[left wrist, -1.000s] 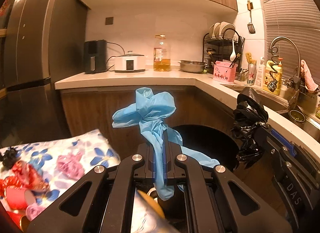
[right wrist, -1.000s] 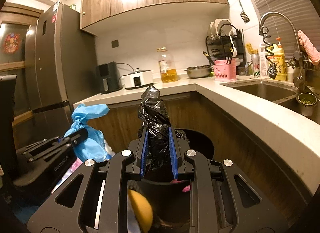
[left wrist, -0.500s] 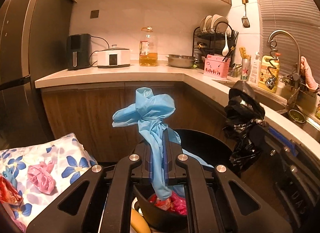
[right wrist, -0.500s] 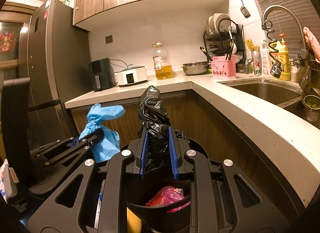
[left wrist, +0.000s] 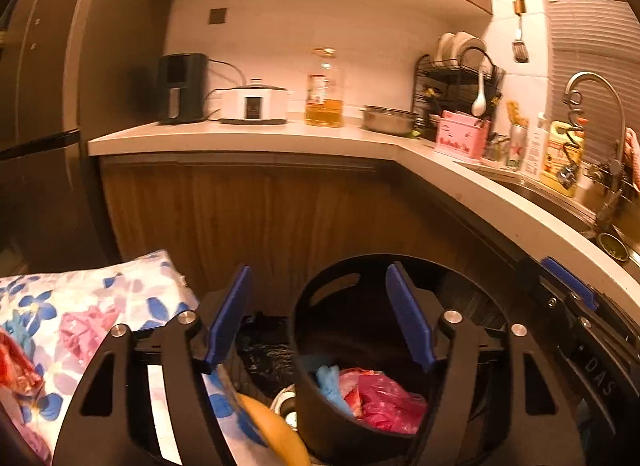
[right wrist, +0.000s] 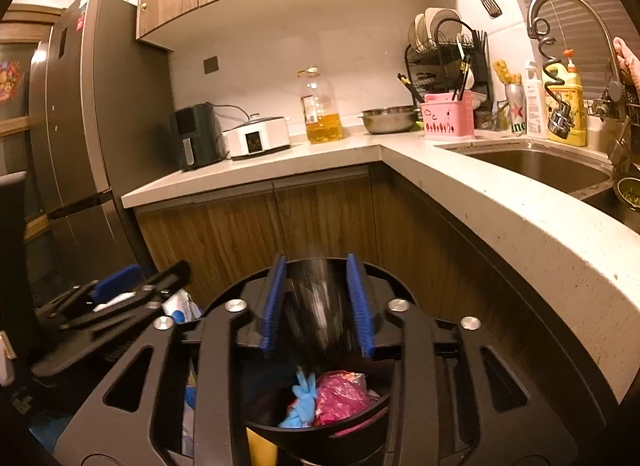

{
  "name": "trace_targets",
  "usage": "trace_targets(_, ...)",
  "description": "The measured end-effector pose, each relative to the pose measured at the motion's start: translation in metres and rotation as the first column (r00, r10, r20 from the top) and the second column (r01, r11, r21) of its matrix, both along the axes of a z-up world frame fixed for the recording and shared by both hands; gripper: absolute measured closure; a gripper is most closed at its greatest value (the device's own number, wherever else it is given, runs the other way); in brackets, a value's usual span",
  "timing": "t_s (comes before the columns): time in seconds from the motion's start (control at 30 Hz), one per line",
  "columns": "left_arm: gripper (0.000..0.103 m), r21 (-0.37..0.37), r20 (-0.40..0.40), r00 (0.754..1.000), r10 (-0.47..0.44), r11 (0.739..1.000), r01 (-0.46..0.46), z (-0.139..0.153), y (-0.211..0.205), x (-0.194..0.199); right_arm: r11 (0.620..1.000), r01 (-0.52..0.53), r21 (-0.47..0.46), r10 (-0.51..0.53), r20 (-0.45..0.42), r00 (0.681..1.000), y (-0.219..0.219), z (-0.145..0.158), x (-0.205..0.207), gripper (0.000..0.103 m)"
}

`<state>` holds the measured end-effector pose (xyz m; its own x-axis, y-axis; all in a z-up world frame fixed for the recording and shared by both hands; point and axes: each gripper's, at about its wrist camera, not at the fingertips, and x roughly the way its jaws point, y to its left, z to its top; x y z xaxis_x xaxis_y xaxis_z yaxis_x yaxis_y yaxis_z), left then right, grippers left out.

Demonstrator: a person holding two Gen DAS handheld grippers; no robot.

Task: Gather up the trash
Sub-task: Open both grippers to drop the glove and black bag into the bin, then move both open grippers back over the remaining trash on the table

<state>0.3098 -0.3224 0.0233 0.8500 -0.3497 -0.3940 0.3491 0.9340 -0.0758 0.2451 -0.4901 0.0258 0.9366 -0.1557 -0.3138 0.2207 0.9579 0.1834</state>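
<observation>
Trash now lies in the black bin [right wrist: 320, 422]; a second ago it did not. Then the left tool [left wrist: 318, 306] clamped a blue glove upright and the right tool [right wrist: 318, 298] clamped a crumpled black bag upright. Both sets of pads are bare at this moment.

Left tool: jaws opening, standing wide, nothing between the blue pads [left wrist: 228, 314]. It hangs above the near rim of the bin.

Right tool: jaws opening, a moderate gap, nothing solid between them. A dark streak [right wrist: 320, 306] blurs the gap; whether that is the black bag dropping or the bin wall behind cannot be told.

Blue glove [right wrist: 302, 402]: inside the bin, left of centre, touching the pink bag [right wrist: 342, 394] beside it. In the right wrist view its long axis runs roughly up-down, the finger ends toward the top. The left wrist view shows only a short blue patch [left wrist: 330, 378] against the pink bag [left wrist: 380, 398].

Bin position: on the floor in the corner below the worktop [right wrist: 500, 201], both tools over its opening. A floral cloth [left wrist: 100, 306] lies to its left with pink crumpled scraps [left wrist: 82, 326] on it.
</observation>
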Motion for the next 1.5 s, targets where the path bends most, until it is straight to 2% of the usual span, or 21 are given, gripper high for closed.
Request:
trace_targets(0.13,0.018,-0.006,0.009,0.998,0.062,0.998,-0.062,0.003,0.016,-0.008,1.000,0.004,0.003,-0.004,-0.005,1.000,0.002,-0.002,-0.003,0.058)
trace_targets(0.3,0.014,0.007,0.016,0.993,0.119,0.993,-0.119,0.005,0.033,-0.023,1.000,0.006,0.006,-0.006,-0.005,1.000,0.005,0.000,-0.010,0.051)
trace_targets(0.43,0.007,0.017,0.026,0.988,0.153,0.988,-0.154,0.005,0.046,-0.038,1.000,0.008,-0.008,-0.008,-0.003,1.000,0.015,0.002,-0.020,0.046)
trace_targets(0.67,0.006,0.034,0.017,0.983,0.184,0.982,-0.185,0.003,0.069,-0.062,1.000,-0.001,-0.013,0.001,-0.012,1.000,0.034,0.002,-0.040,0.038)
trace_targets(0.87,0.006,0.064,0.035,0.977,0.212,0.975,-0.214,0.001,0.084,-0.085,1.000,-0.002,-0.020,0.002,-0.011,1.000,0.051,0.002,-0.062,0.037)
trace_targets(1.1,0.006,0.058,0.056,0.965,0.255,0.964,-0.259,0.000,0.108,-0.111,1.000,-0.013,-0.018,0.013,-0.006,1.000,0.069,0.002,-0.085,0.037)
trace_targets(1.33,0.006,0.051,0.063,0.947,0.316,0.946,-0.319,-0.006,0.142,-0.137,0.998,-0.064,-0.028,0.064,-0.010,0.998,0.097,0.001,-0.101,0.037)
trace_targets(1.5,0.006,0.057,0.063,0.924,0.377,0.923,-0.381,-0.014,0.173,-0.153,0.993,-0.115,-0.035,0.115,-0.013,0.993,0.126,-0.002,-0.112,0.037)
